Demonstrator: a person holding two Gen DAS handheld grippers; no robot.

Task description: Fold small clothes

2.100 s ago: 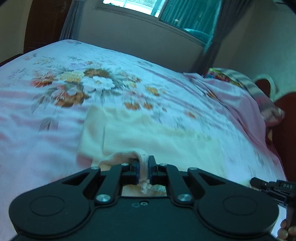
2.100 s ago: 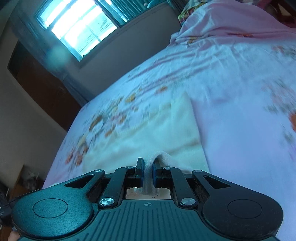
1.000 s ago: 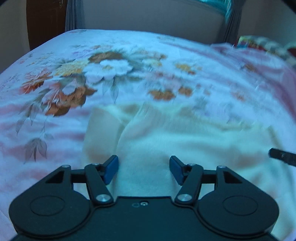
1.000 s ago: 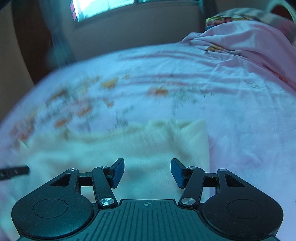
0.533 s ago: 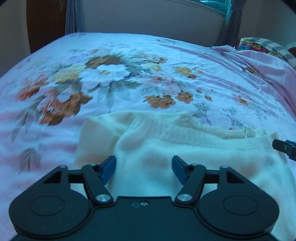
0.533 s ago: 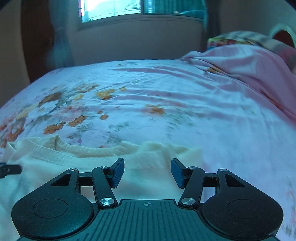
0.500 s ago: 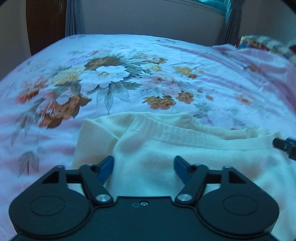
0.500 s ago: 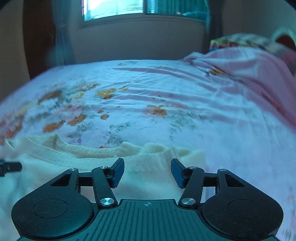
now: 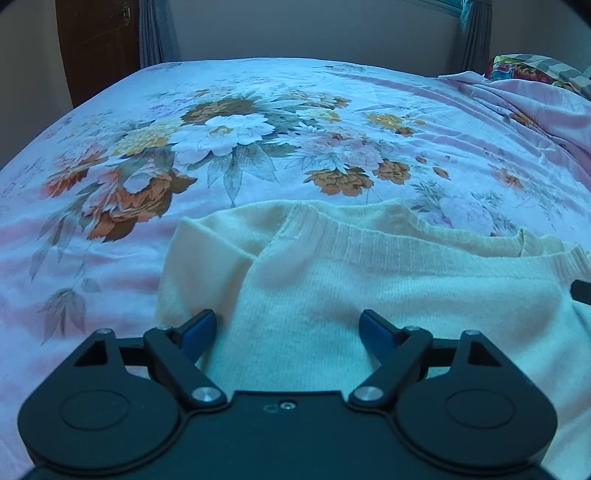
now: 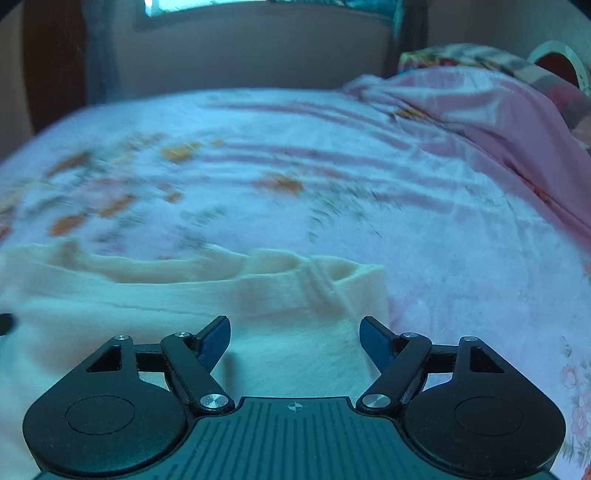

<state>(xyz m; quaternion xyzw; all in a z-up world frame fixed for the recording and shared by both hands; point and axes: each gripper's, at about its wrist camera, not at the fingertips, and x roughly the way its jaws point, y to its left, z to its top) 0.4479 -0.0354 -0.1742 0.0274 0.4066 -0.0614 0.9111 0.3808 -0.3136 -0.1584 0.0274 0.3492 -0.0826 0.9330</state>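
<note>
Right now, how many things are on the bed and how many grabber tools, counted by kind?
Cream knitted sweater: 1
Pink bunched-up blanket: 1
Patterned pillow: 1
Grabber tools: 2, the left gripper and the right gripper, fingers opening over the sweater, not pinching it
Total: 5

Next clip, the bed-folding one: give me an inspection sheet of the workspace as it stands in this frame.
Surface: bed sheet, pink with floral print, lightly creased.
Job's things: cream knit sweater lying folded on the sheet, ribbed hem edge facing away.
Clutter: bunched pink blanket and patterned pillow at the far right.
Grippers: left gripper and right gripper both over the sweater, jaws opening, pads clear of the cloth.
Cables: nothing seen.
Surroundings: wall, window with curtains, dark wooden door at far left.
</note>
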